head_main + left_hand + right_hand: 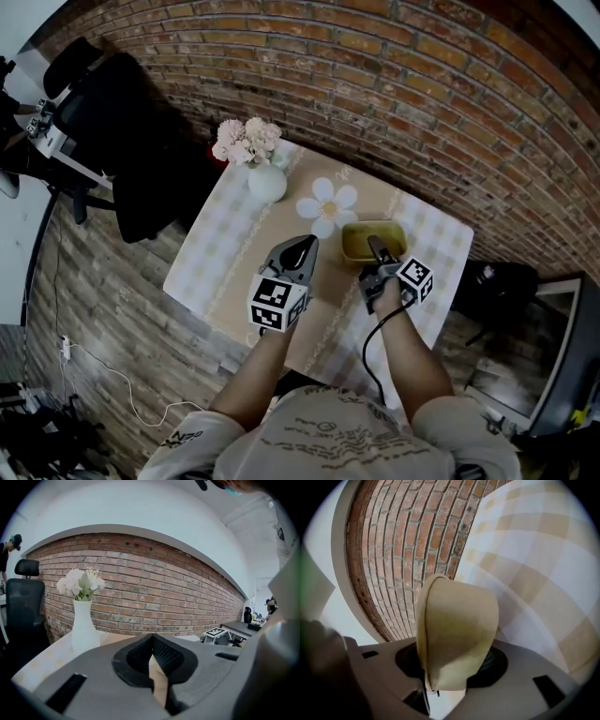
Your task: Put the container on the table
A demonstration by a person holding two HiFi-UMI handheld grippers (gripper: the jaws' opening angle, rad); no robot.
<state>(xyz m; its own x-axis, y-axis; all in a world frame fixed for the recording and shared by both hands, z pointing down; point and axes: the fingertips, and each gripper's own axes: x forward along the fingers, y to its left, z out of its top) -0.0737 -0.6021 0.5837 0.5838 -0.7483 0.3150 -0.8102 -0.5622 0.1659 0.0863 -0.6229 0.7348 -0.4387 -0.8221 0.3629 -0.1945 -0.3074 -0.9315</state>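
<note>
Right tongs clenched on near wall of olive-yellow rectangular container. Container juts ahead of them, above right part of checked-cloth desk. Cannot tell if it touches desk. Left tongs pressed together, empty, just left of container.

Olive container, rim gripped, table's right side

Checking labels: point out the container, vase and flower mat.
container (356, 246), head view, on the bare inside, left half.
vase (267, 184), head view, on the round white body.
flower mat (329, 208), head view, on the yellow centre.
</note>
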